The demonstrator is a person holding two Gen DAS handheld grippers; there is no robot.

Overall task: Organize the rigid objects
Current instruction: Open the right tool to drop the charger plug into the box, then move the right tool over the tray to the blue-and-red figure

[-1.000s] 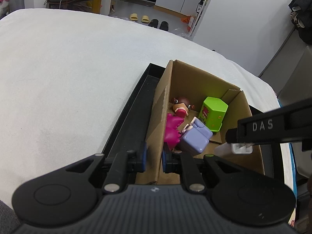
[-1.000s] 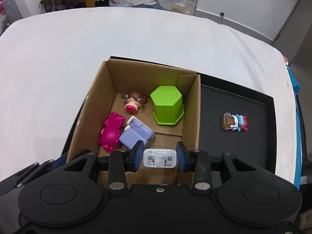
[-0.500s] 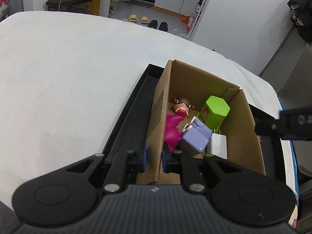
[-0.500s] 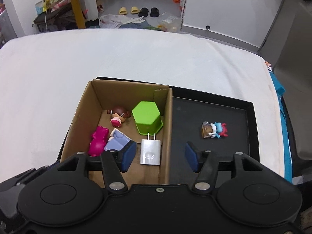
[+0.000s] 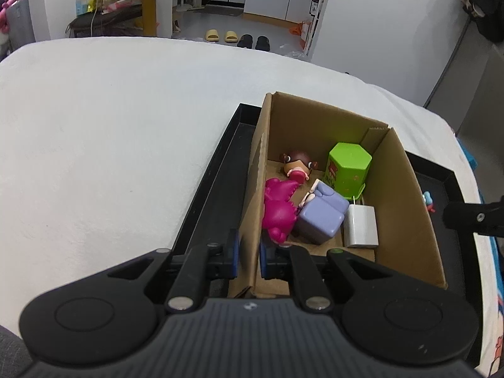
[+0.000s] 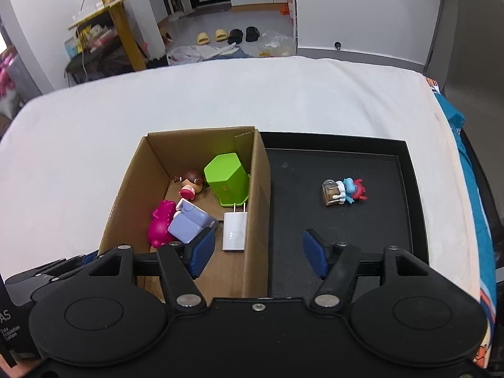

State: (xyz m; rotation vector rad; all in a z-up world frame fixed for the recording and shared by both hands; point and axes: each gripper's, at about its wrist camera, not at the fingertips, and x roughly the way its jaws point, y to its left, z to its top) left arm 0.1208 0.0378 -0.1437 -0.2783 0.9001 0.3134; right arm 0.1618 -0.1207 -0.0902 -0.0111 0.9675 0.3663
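Note:
A cardboard box (image 6: 126,195) sits in the left part of a black tray (image 6: 346,236). Inside the box lie a white charger (image 6: 234,231), a green hexagonal container (image 6: 226,181), a purple block toy (image 6: 189,225), a magenta toy (image 6: 160,225) and a brown-haired doll (image 6: 190,182). A small blue and red figure with a brown mug (image 6: 343,190) lies on the tray's bare floor. My left gripper (image 5: 249,255) is shut on the box's left wall (image 5: 255,189) near its front corner. My right gripper (image 6: 258,255) hovers over the box's right wall, jaws opening, pads touching nothing.
The tray rests on a white padded surface (image 6: 220,100) that spreads far to the left and behind. A blue patterned cloth (image 6: 472,189) runs along the right edge. Beyond the far edge are a floor with slippers (image 6: 226,34) and a yellow table (image 6: 119,22).
My right gripper let go of the white charger, which now lies in the box by the right wall. It drew back and right, jaws spreading. The left gripper kept its hold.

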